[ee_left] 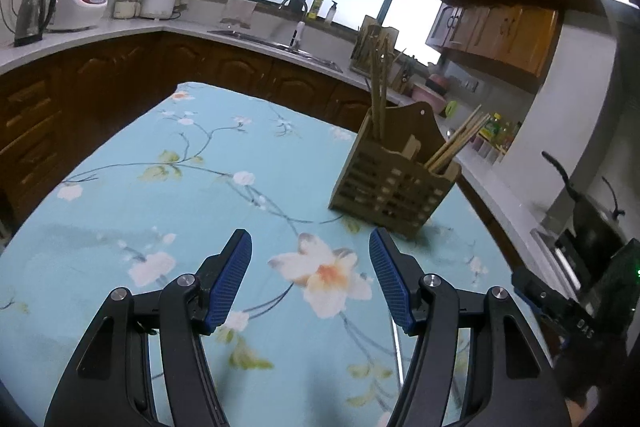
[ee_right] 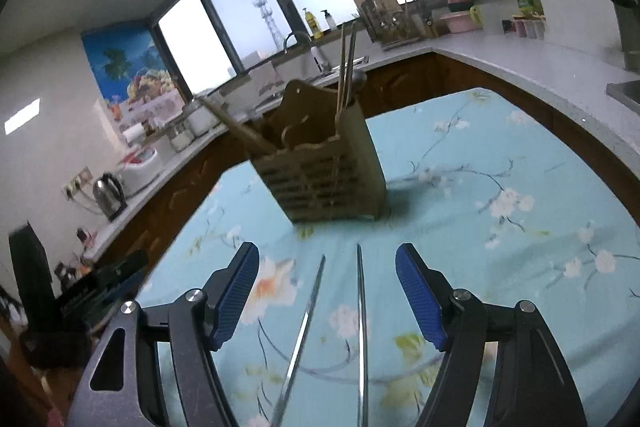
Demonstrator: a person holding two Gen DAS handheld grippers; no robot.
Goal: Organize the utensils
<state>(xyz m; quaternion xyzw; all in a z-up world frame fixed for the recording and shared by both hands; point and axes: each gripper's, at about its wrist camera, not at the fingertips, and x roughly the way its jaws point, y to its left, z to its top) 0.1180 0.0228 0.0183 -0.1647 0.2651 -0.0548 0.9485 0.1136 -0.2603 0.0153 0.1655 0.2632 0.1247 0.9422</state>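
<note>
A slatted wooden utensil holder (ee_left: 390, 183) (ee_right: 324, 171) stands on the floral tablecloth. Wooden chopsticks (ee_left: 456, 143) and upright sticks (ee_left: 378, 99) lean in its compartments. Two metal chopsticks (ee_right: 304, 327) (ee_right: 362, 323) lie side by side on the cloth. They run lengthwise between the fingers of my right gripper (ee_right: 328, 251), which is open, and no pad touches them. My left gripper (ee_left: 310, 239) is open over bare cloth, short of the holder and to its left. A thin metal stick (ee_left: 397, 343) shows by its right finger.
The table (ee_left: 120, 187) has a light blue flowered cloth, and its far edge faces dark wooden cabinets. A countertop runs around the room with a kettle (ee_left: 34, 13), a rice cooker (ee_left: 80, 7), a sink (ee_left: 280, 45) and bottles. The other gripper's body shows at the frame edge (ee_left: 560, 303) (ee_right: 104, 287).
</note>
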